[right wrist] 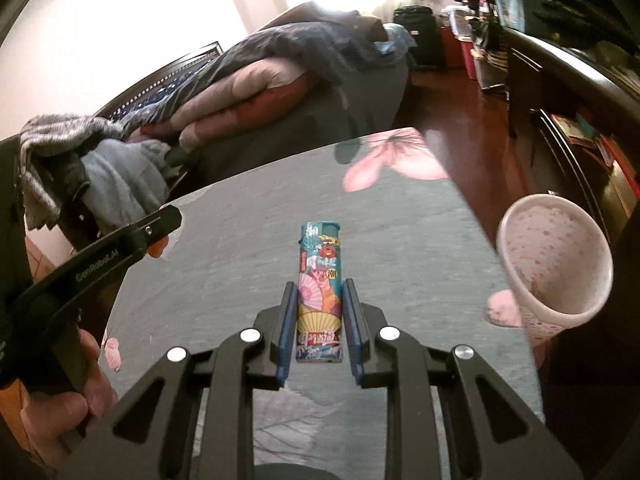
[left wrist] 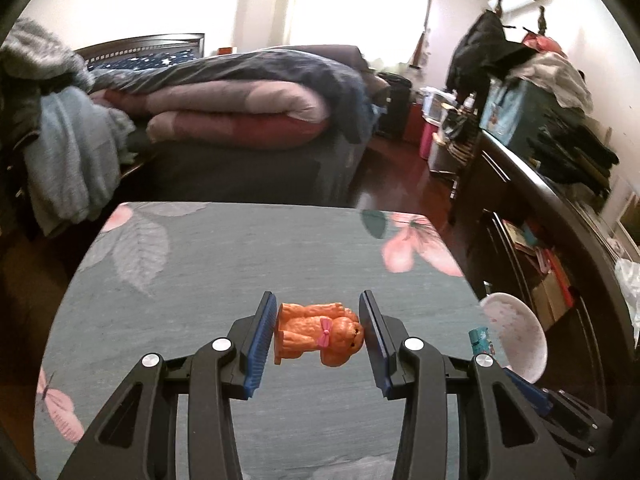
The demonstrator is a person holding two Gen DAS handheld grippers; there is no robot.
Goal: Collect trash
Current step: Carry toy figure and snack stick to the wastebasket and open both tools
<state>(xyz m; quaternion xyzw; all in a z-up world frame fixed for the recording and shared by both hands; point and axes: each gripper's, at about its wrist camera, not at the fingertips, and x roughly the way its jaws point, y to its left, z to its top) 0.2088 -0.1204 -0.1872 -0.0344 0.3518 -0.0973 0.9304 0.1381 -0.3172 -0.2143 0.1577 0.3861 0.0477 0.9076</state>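
Note:
An orange toy dog [left wrist: 318, 334] with a pink bow sits between the blue pads of my left gripper [left wrist: 318, 336], above the grey floral table [left wrist: 240, 264]. The left pad touches it and the right pad nearly does. My right gripper [right wrist: 320, 312] is shut on a patterned teal lighter [right wrist: 320, 292], which stands up between the pads over the table [right wrist: 400, 240]. The lighter's top also shows in the left wrist view [left wrist: 480, 338]. A pink speckled bin [right wrist: 556, 260] stands just off the table's right edge; it also shows in the left wrist view [left wrist: 516, 336].
A bed with folded quilts [left wrist: 240, 116] lies beyond the table. A dark shelf unit [left wrist: 560, 200] piled with clothes runs along the right. Towels [left wrist: 68, 168] hang at the left. The left gripper's body [right wrist: 100, 264] and the hand holding it show at the left of the right wrist view.

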